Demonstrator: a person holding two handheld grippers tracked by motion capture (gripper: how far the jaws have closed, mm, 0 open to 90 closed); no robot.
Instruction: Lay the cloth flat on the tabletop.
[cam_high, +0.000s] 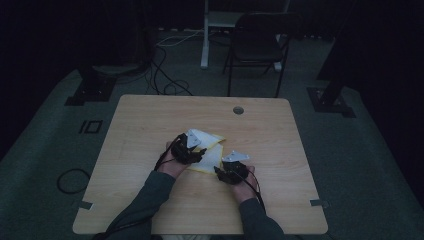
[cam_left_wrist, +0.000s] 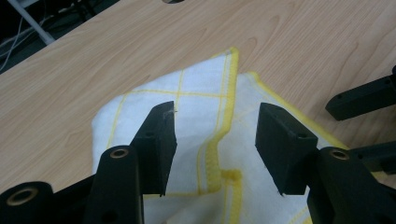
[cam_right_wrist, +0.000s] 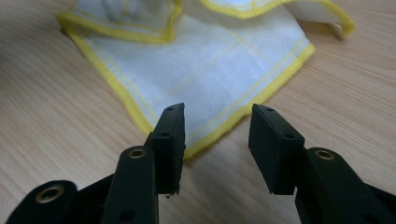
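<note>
Wooden table (cam_high: 150, 115), yellow-edged cloth (cam_right_wrist: 205, 60), left tongs (cam_left_wrist: 215, 135) spread above it, right tongs (cam_right_wrist: 215, 135) spread beside.

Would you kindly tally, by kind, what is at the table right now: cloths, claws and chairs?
White cloth with yellow trim: 1
Claws: 2, the left claw and the right claw, both open over the cloth
Black chair beyond the table: 1
Total: 4

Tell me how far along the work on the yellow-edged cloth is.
Done: the cloth already lies partly folded, with one layer lapped over another in the left gripper view. In hand: nothing is gripped yet; the left gripper is open above the overlapping hems, the right gripper open at the near hem. Left: probably closing on the cloth and finishing the fold.
</note>
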